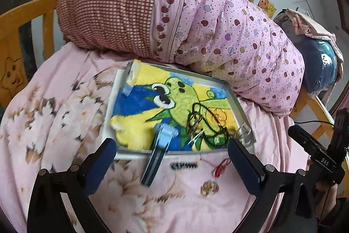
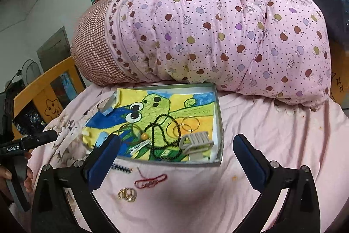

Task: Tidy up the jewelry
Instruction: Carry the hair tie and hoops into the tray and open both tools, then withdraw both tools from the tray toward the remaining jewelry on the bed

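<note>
1. Both grippers, left (image 1: 172, 146) and right (image 2: 176, 143), gape wide and empty before the shallow tray (image 2: 219, 121).
2. A black beaded necklace (image 2: 162, 126) coils inside the tray.
3. Gold rings (image 2: 127, 194) lie outside the tray, between the right jaws.

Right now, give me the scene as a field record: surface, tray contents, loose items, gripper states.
surface: pink floral bedsheet, rolled quilt behind
tray: shallow box lined with a frog drawing
in tray: black bead necklace, gold hoops, grey hair claw, white snap clip
loose on sheet: red cord bracelet, gold ring cluster, black zigzag clip
straddling tray edge: blue hair clip
left gripper: open, empty
right gripper: open, empty
</note>
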Motion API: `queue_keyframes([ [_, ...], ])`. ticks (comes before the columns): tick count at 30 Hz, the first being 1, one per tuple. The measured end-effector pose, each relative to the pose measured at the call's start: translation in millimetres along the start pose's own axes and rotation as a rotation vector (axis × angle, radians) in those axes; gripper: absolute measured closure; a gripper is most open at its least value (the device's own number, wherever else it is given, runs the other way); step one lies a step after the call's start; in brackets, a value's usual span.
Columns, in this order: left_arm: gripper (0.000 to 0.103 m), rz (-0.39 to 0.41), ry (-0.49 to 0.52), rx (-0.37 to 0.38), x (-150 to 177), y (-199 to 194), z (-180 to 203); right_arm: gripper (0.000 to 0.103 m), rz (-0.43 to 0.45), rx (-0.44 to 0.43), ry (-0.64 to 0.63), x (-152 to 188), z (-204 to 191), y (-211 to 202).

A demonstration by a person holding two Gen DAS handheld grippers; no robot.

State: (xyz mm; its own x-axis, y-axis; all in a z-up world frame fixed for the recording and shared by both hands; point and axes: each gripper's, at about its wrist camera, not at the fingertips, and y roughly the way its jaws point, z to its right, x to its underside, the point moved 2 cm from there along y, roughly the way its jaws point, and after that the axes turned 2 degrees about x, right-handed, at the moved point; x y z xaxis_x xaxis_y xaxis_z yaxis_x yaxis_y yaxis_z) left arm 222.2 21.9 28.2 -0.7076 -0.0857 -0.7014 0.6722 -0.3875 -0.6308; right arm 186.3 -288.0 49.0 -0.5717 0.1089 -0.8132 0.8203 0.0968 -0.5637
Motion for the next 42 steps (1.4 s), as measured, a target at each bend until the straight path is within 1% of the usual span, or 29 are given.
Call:
queue_keyframes([
  [3,0.0,0.001,0.02,-0.01,14,-11,-2,0.001,-0.003,0.006,-0.011,11,-1,-12],
  [6,0.0,-0.019,0.05,-0.018,31,-16,-1,0.001,-0.019,0.011,-0.028,22,-1,-20],
  [9,0.0,-0.057,0.081,-0.031,49,-16,-1,0.001,-0.045,0.011,-0.057,36,0,-25],
  [12,0.0,-0.109,0.089,-0.027,66,-10,-1,0.001,-0.086,0.014,-0.089,53,1,-27],
  [15,0.0,-0.157,0.107,-0.033,83,-3,0,0.001,-0.125,0.013,-0.092,66,4,-23],
  [21,0.0,-0.214,0.154,-0.033,105,7,6,0.001,-0.191,0.002,-0.095,88,7,-11],
  [28,0.0,-0.263,0.201,-0.016,118,19,18,0.001,-0.233,-0.013,-0.07,102,15,1],
  [33,0.0,-0.291,0.224,0.014,120,31,25,0.001,-0.24,-0.01,-0.039,105,25,8],
  [39,0.0,-0.274,0.264,0.039,116,40,36,0.001,-0.246,-0.015,-0.018,107,33,17],
  [42,0.0,-0.265,0.269,0.067,112,45,41,0.001,-0.245,-0.02,-0.014,107,36,21],
])
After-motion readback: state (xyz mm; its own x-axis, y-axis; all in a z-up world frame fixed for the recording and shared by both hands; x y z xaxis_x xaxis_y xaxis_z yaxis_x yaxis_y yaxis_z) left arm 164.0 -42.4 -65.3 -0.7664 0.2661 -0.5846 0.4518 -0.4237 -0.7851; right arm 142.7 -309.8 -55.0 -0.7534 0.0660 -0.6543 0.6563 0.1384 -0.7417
